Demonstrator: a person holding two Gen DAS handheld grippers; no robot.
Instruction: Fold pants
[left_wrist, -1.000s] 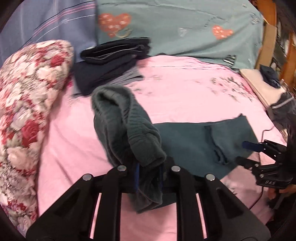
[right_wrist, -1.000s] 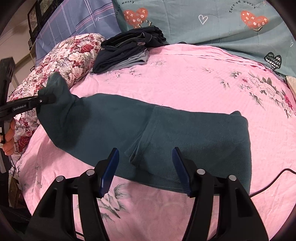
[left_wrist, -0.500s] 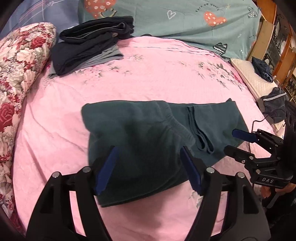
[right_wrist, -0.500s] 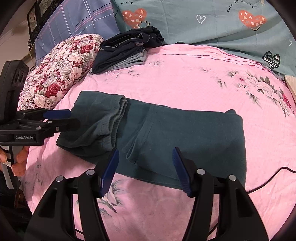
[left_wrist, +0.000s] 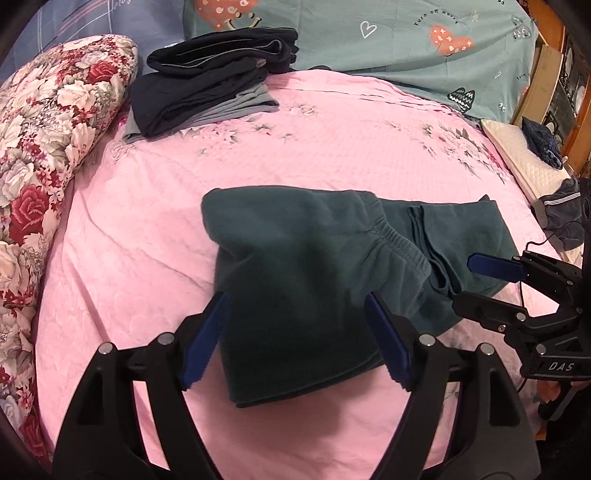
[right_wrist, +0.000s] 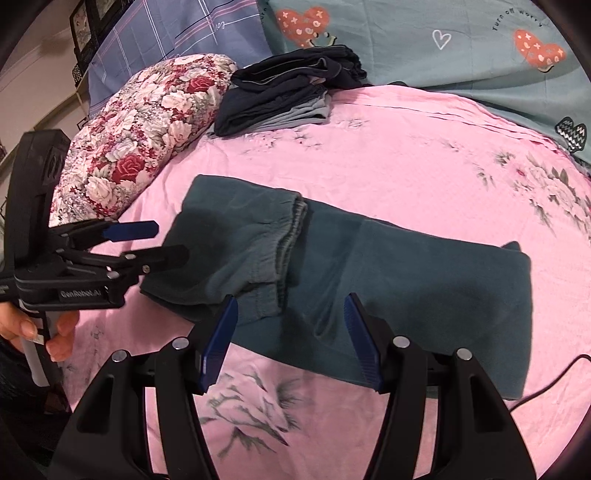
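Item: dark green pants (left_wrist: 317, 266), lying on the pink bed (left_wrist: 332, 147), partly folded; the cuffed end is doubled over onto the rest, its gathered hem resting across the middle.

Risks, left to right:
- Left hand-held gripper (left_wrist: 295, 332): jaws opening, nothing pinched; the pants' folded flap lies beneath and between the blue pads (left_wrist: 207, 336). A pad dragging on withdrawal could likely snag the fleece and pull the fold open.
- Folded flap: sits slightly askew, edges not matched to the layer below. A further fold over it would probably come out lopsided or bulky at the hem.
- Right hand-held gripper (right_wrist: 291, 339): jaws apart, empty, above the near edge of the pants. A shallow pinch there may catch only the top layer, and the layers would separate on lifting.

Position: pants at twelve o'clock of the left hand-held gripper, stretching to two o'clock; at twelve o'clock of the right one, stretching from ten to three. Stack of dark folded clothes (left_wrist: 210, 85) at eleven o'clock, well apart.
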